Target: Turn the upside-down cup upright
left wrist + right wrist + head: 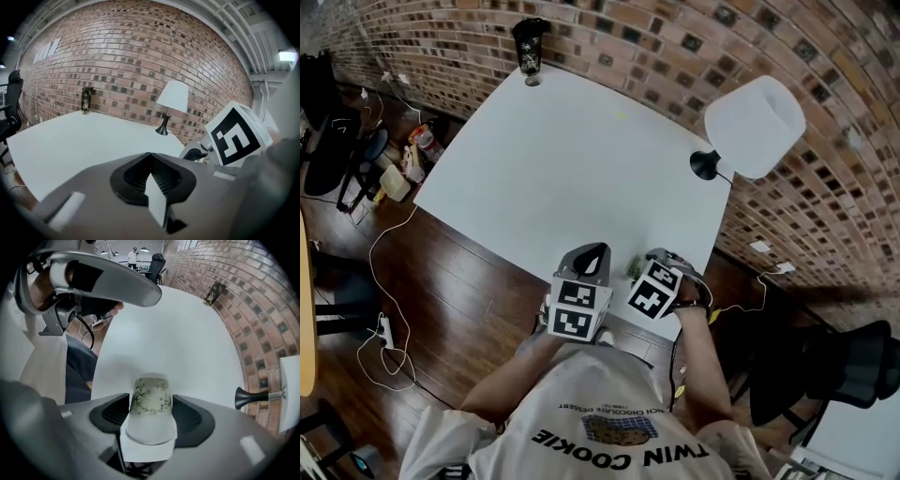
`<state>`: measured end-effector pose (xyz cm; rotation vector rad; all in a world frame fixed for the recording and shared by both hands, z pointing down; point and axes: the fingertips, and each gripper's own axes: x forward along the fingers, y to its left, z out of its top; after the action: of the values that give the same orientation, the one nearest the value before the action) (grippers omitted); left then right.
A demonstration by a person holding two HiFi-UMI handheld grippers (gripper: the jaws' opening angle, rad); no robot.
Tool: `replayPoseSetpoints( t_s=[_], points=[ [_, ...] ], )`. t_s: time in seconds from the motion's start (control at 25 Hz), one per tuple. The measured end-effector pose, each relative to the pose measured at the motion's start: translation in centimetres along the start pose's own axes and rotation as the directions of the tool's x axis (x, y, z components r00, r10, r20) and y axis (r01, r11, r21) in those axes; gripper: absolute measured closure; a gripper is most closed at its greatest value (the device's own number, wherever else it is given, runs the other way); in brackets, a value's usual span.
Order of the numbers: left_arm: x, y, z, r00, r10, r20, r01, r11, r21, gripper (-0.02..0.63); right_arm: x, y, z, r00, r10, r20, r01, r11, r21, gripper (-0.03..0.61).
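Observation:
In the right gripper view a pale paper cup (150, 408) with a green bamboo print sits between the two black pads of my right gripper (151, 401), which is shut on its sides. The cup's narrow closed end faces the white table (178, 333); its wide rim is nearest the camera. In the head view only a green sliver of the cup (634, 270) shows beside the right gripper (661, 261), at the table's near edge. My left gripper (592, 251) hovers just to its left. The left gripper (150, 157) is shut, with nothing between its pads.
A dark tumbler (530, 47) stands at the table's far corner. A white-shaded lamp (755, 127) on a black base stands at the right edge by the brick wall. Cables, chairs and clutter (394, 178) lie on the wood floor to the left.

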<state>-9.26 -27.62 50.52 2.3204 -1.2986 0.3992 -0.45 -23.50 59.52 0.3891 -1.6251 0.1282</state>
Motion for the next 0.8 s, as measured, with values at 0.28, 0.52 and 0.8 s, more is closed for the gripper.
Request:
replayPoseSetpoints(
  t_s=[0.28,0.52,0.8],
  points=[
    [0.7,-1.6,0.0,1.0,-0.024,-0.007,0.024,1.0,0.005,0.611,-2.4,-0.8,-0.2,0.985,-0.061,0.159,0.044,0.993,0.109,0.288],
    [1.8,-3.6,-0.5,0.998,-0.06,-0.023,0.06,0.998,0.003,0.611,-5.8,-1.6,-1.5,0.888,-0.115,0.446,-0.085,0.911,0.404,0.288],
    [2.3,-5.4,-0.2,0.997,-0.079,-0.024,0.08,0.997,0.016,0.611,-6.0,-2.0,-5.0,0.764,-0.21,0.61,-0.366,0.638,0.678,0.342]
  ],
)
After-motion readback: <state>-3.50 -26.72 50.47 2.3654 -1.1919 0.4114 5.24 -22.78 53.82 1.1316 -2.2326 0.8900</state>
